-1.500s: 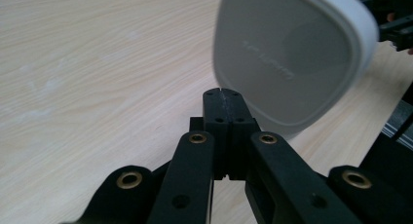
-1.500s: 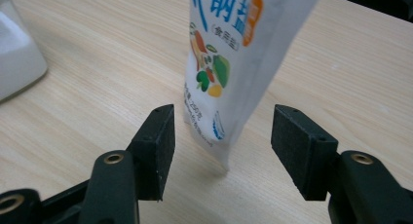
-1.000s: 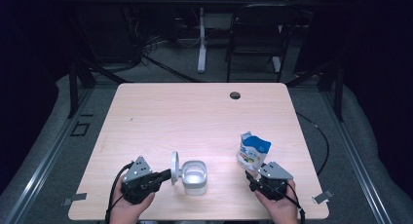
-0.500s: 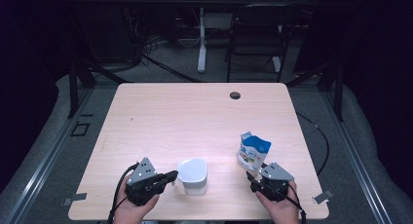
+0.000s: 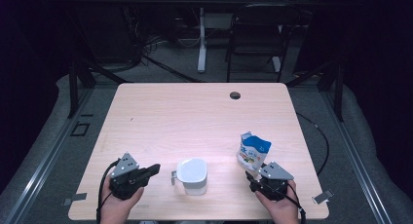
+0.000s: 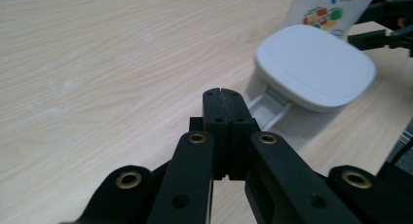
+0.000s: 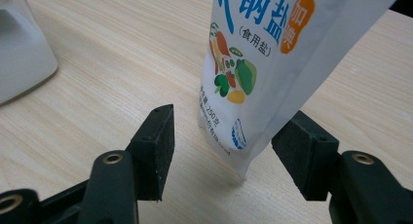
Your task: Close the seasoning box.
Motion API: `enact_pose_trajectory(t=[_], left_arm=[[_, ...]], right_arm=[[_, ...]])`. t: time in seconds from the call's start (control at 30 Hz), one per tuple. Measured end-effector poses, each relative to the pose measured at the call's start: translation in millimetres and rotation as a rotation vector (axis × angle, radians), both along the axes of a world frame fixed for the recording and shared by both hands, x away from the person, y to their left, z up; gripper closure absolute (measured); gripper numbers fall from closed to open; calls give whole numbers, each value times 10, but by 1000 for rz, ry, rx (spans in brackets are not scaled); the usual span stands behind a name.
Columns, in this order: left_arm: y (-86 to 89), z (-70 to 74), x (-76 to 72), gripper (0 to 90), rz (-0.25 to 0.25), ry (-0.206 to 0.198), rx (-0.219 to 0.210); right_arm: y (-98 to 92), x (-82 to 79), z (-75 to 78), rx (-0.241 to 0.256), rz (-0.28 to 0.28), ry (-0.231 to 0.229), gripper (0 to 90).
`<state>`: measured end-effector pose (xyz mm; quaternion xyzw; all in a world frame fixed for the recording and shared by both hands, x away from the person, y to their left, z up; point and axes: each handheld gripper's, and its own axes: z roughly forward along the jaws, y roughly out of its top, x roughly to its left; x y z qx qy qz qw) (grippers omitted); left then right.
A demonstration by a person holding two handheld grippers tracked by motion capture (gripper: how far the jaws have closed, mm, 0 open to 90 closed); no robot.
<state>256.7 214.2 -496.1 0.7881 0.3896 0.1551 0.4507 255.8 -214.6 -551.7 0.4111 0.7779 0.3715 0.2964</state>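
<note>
A white square container (image 5: 191, 175) stands near the table's front edge with its lid (image 6: 314, 68) down flat; a small tab (image 6: 268, 107) sticks out of its left side. My left gripper (image 5: 156, 169) lies just left of that tab, shut on nothing, its tips (image 6: 221, 95) a little short of it. A blue and white salt bag (image 5: 253, 151) stands upright to the right. My right gripper (image 5: 251, 175) is open, one jaw on either side of the bag's lower corner (image 7: 234, 131), neither pad touching it.
The wooden table (image 5: 195, 117) has a dark round grommet (image 5: 235, 95) near its far edge. A chair and a desk leg stand on the floor beyond. The container's wall (image 7: 19, 48) is to the left in the right gripper view.
The container's lid, upright at its left side a second ago, has swung down shut. My left gripper has drawn back a little to the left. The right gripper and bag have held still.
</note>
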Motion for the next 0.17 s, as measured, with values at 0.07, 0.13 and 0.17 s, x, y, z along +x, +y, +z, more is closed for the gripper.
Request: enact_pose_trajectory(t=[0.07,0.13,0.17], left_arm=[[98,-4,18,867,47,-4,-23],[194,-3,41,746,95,-6,-31],[242,-2,51,743,105,0,-35]], right_arm=[[-17,-6,-1,-6,7,-8,410],[-66,-1,-11,17,3,-4,410],[-93,6,-14,37,-2,3,410]])
